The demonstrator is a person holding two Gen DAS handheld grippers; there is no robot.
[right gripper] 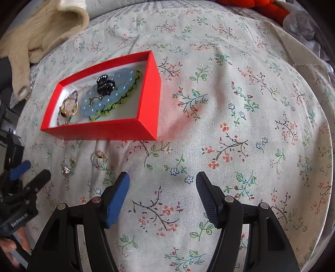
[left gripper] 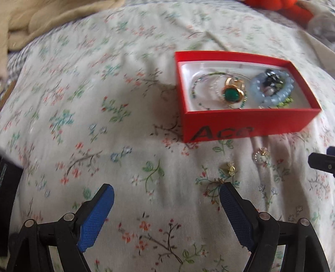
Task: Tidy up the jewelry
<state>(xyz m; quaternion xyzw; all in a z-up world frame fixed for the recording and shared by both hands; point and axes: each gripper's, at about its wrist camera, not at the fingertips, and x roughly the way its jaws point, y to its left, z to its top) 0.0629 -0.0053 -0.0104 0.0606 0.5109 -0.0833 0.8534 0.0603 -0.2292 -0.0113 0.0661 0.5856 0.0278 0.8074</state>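
Both tools spread apart and empty: left gripper [left gripper: 166,187], right gripper [right gripper: 162,177]. Three small gold-toned jewelry pieces [left gripper: 228,167] loose on the floral cotton bedsheet [left gripper: 104,104], just beside the near wall of the open red cardboard box [left gripper: 247,125], itself already holding beads and a green-stone ring. Possibly earrings; too small to tell. Risk: pinching soft cloth along with a piece, or nudging one into a fold. Plenty of open sheet right of the box; cream fabric only at the far-left edge.

place: home bedroom | cues: floral bedsheet [right gripper: 209,94], cream knit garment [right gripper: 37,35], orange plush [left gripper: 278,6]
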